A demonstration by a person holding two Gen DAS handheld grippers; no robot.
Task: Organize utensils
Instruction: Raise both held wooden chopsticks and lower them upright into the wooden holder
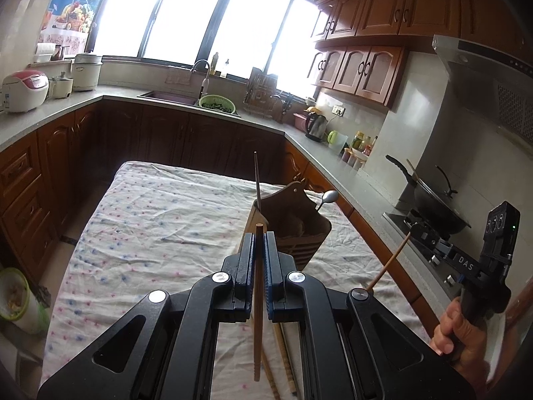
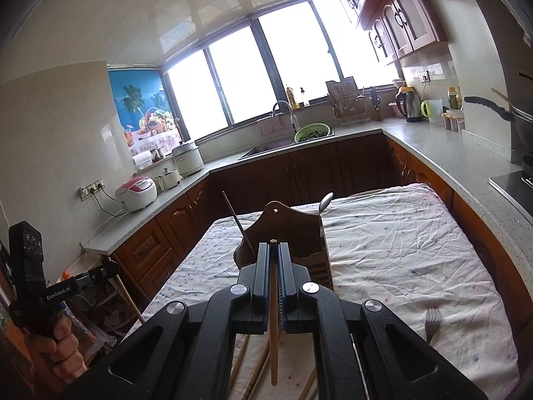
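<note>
wooden chopsticks are what both hands have: the left gripper (image 1: 259, 233) is closed down on a darker chopstick (image 1: 257, 316) that hangs through its jaws, tip toward the cloth, and the right gripper (image 2: 273, 250) is pinched the same way on a paler chopstick (image 2: 273, 326). both sit lifted above the cloth-covered table (image 1: 150, 220), just short of the brown utensil holder (image 1: 296, 230) standing ahead of them, which already has a thin dark stick (image 1: 257, 180) and a metal spoon (image 1: 328, 196) poking out. more chopsticks (image 1: 283, 360) lie loose on the cloth beneath the grippers, and a fork (image 2: 432, 325) rests near the right edge. this looks like the carry step, with the pair on its way to the holder. next, each stick needs to be brought over the holder's open top, tipped nearer upright so the lower end clears the rim, then let go; a slanted stick could catch the wall or nudge the holder.
</note>
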